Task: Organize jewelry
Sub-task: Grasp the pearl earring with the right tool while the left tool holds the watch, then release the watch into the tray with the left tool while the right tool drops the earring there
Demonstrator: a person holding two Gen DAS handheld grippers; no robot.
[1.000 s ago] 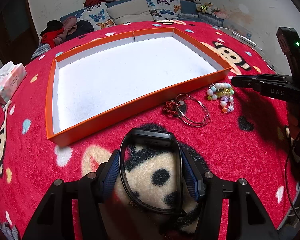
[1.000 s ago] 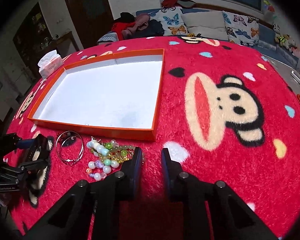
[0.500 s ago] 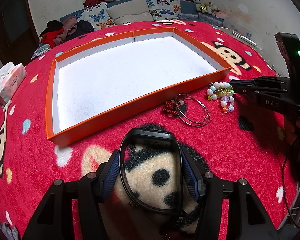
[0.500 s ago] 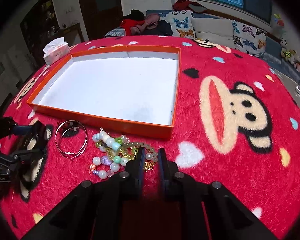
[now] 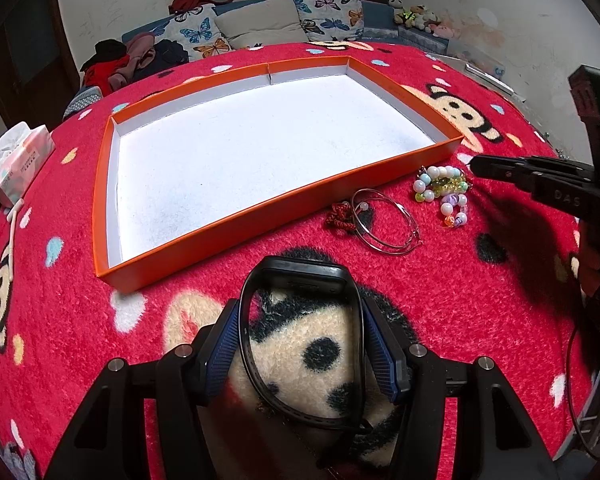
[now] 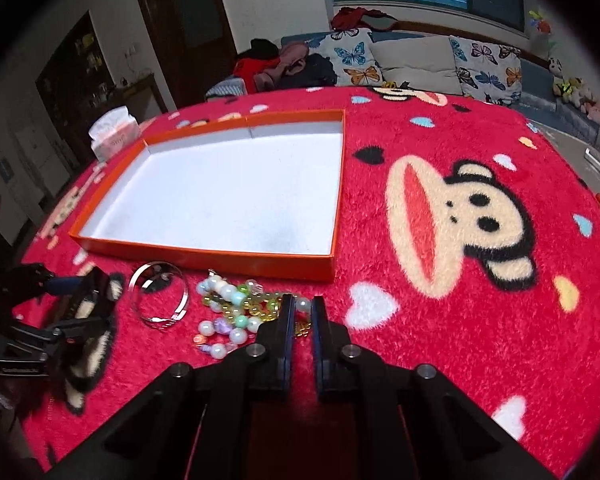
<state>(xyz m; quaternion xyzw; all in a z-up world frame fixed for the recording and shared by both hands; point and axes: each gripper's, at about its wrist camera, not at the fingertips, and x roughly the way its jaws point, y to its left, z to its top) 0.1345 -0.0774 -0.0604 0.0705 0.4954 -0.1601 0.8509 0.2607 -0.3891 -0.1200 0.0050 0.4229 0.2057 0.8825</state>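
My left tongs (image 5: 300, 344) hold the watch (image 5: 300, 280), ready for the tray (image 5: 112, 184); right tongs (image 6: 300, 314) nip the beads (image 6: 236, 308).

Fuzzy plush red blanket (image 6: 440, 320); matt orange cardboard tray (image 6: 204, 258); shiny metal bangle (image 6: 160, 300); glossy beads (image 6: 228, 300).

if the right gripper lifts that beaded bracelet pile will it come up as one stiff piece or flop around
Probably floppy: the beaded bracelets lie in loose, tangled loops on the red blanket, so strands would likely dangle from the right gripper, shut at their edge. The round, glossy beads look slippery and could slide out. Tangled strands may drag neighbours along, though the silver bangles lie apart.
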